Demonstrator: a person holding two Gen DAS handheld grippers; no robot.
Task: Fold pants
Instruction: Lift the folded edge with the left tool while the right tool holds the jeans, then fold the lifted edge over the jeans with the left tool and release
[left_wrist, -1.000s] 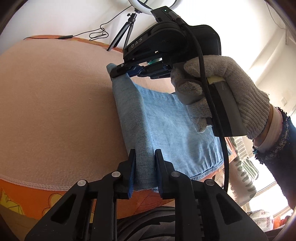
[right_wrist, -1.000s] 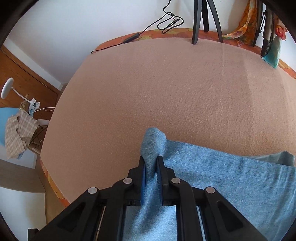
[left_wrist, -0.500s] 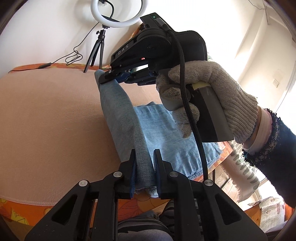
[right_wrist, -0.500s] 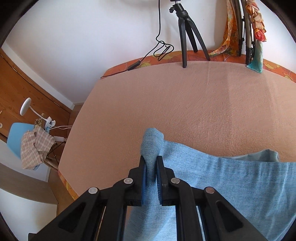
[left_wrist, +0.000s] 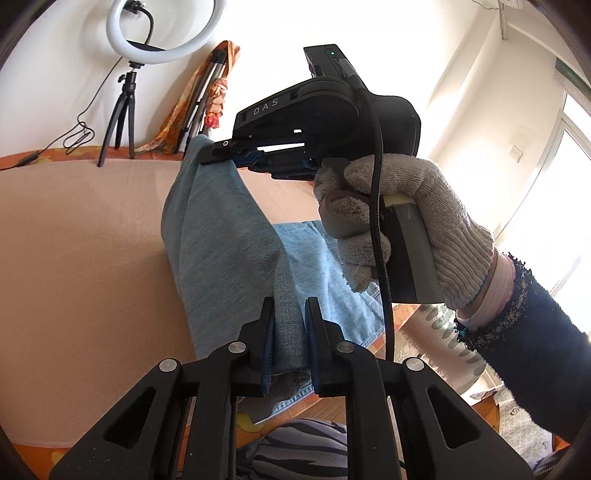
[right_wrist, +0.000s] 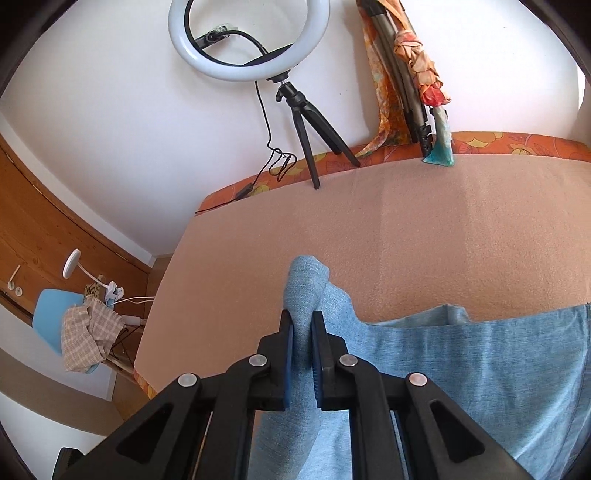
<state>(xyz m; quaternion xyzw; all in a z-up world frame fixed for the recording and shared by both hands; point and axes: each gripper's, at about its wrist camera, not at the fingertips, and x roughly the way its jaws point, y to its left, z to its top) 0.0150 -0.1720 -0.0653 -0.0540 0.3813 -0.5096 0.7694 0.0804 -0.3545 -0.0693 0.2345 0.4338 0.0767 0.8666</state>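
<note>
Your left gripper (left_wrist: 289, 341) pinches a bunched edge of the light-blue denim pants (left_wrist: 221, 236), while your right gripper (right_wrist: 303, 345), held in a gloved hand (left_wrist: 406, 218), clamps another fold of the same edge, lifting it taut above the peach blanket (right_wrist: 443, 221). The rest of the pants lies flat near the blanket's near edge. A ring light (right_wrist: 249, 40) on a tripod stands at the far edge, by the wall
</note>
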